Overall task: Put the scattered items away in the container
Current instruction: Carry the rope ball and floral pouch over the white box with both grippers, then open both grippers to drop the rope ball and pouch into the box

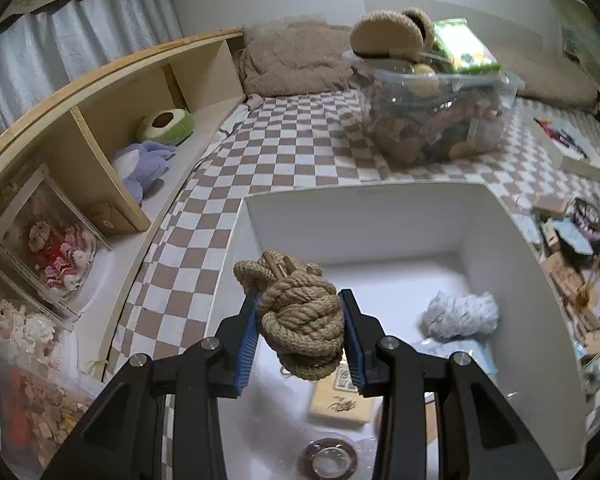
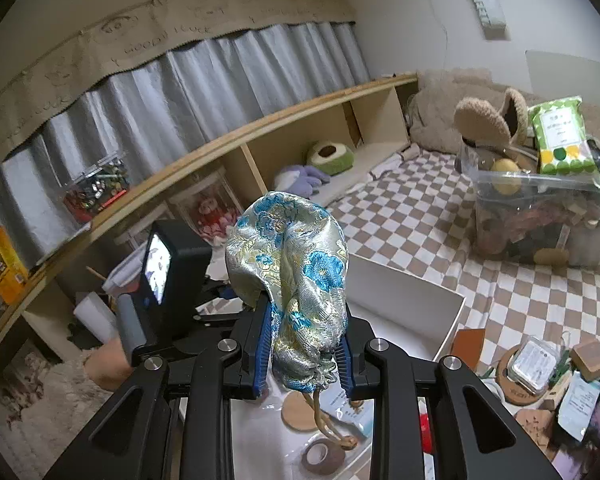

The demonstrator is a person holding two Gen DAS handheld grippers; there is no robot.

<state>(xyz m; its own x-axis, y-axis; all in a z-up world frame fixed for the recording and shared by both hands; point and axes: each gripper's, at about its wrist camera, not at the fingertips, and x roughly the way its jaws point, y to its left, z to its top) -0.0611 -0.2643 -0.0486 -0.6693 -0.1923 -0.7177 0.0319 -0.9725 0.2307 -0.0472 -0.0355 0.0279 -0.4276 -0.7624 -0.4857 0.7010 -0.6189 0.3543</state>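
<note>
Left gripper point(image 1: 300, 334): its two blue-padded fingers pinch a bundle of tan rope point(image 1: 300, 320) between them; the bundle fills the gap from pad to pad, its coils bulging above and below the fingertips.

Rope's place: held in the air over the near left part of the white box point(image 1: 496, 216), above the box floor and touching none of what lies in it.

Right gripper point(image 2: 304, 344): its two fingers close on a brocade drawstring pouch point(image 2: 292, 264), silver with blue flowers; the cloth billows up above the fingertips while the gathered neck and its tan cords hang below them.

Pouch's place: aloft over the near end of the same white box, the cord ends dangling close to a roll of brown tape point(image 2: 322, 456).

Count in the box, left wrist view: one grey fluffy piece point(image 1: 460, 314), one yellow card point(image 1: 342, 404), one tape roll; other flat items are partly hidden by the fingers.

Count held: one item per gripper, two in all.

Scattered items: a cluttered heap point(image 2: 548, 376) lies on the checkered sheet point(image 1: 292, 148) just beside the box's right wall; too jumbled to count.

Background: one clear plastic bin point(image 2: 540, 216), filled and topped with a plush toy and a green packet, stands beyond the box.
</note>
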